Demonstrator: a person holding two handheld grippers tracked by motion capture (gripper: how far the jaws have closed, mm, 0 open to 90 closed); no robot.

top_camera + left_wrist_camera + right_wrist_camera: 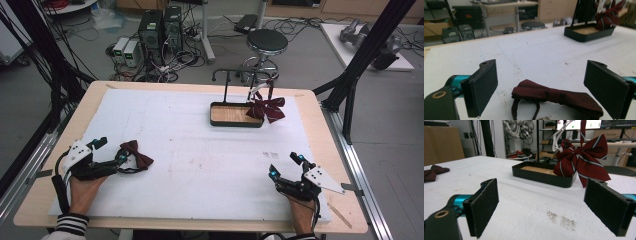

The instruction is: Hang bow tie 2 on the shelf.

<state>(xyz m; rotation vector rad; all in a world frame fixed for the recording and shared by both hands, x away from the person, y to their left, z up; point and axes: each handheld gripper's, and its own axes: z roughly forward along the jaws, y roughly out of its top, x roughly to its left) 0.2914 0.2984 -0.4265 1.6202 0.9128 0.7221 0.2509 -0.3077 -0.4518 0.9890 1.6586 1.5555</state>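
A plain dark red bow tie (pixel 136 154) (pixel 554 98) lies flat on the white mat at the near left. My left gripper (pixel 119 156) (pixel 546 90) stands open right at it, one jaw on either side of the tie, with a gap to each. A striped dark red bow (pixel 266 108) (pixel 582 157) hangs from a black stand (pixel 225 82) whose tray base (pixel 235 122) (pixel 541 178) has a wooden floor. My right gripper (pixel 286 165) (pixel 544 208) rests open at the near right, nothing between its jaws.
A white mat (pixel 200 150) covers most of the wooden table (pixel 320 130). Behind the table are a round stool (pixel 266 42), computer towers (pixel 160 27) and tangled cables on the floor. Black frame posts (pixel 367 47) stand at both sides.
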